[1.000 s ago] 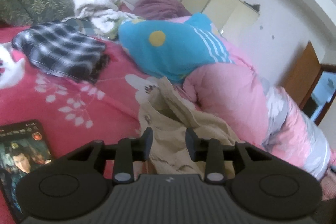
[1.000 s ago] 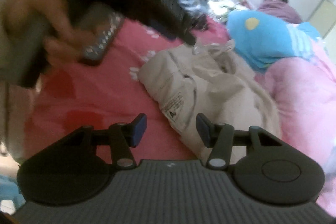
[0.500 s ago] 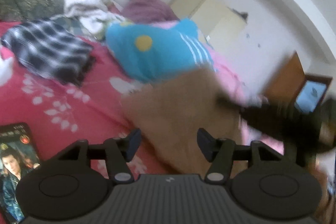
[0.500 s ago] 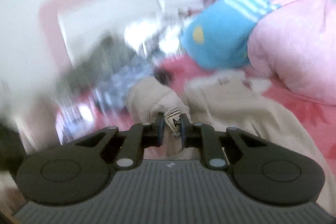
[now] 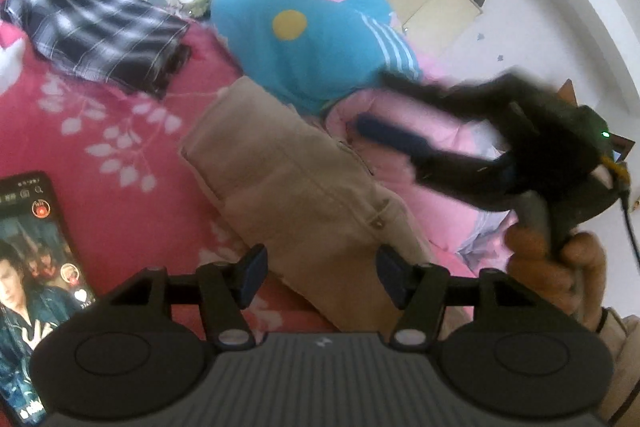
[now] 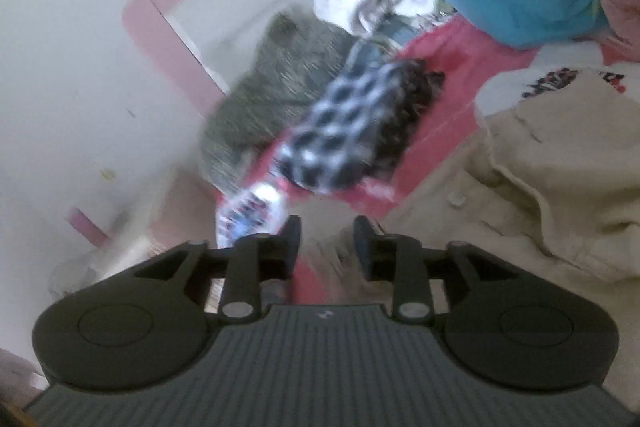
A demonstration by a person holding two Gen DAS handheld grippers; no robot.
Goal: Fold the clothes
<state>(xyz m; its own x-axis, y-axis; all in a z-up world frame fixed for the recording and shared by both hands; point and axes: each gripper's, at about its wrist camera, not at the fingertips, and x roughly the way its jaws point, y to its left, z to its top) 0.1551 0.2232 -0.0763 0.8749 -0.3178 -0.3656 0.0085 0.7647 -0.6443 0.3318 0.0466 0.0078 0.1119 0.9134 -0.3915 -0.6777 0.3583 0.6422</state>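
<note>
Beige trousers (image 5: 304,187), bunched a second ago, now lie stretched flat on the pink bed (image 5: 100,131). Left hand-held gripper (image 5: 320,277) spreads wide over them, empty. Right hand-held gripper (image 6: 326,241), at 3 o'clock, has let go, moderately open.

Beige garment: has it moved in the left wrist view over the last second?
Yes. The beige garment, crumpled a second ago, now lies spread out, reaching up toward the blue pillow.
</note>
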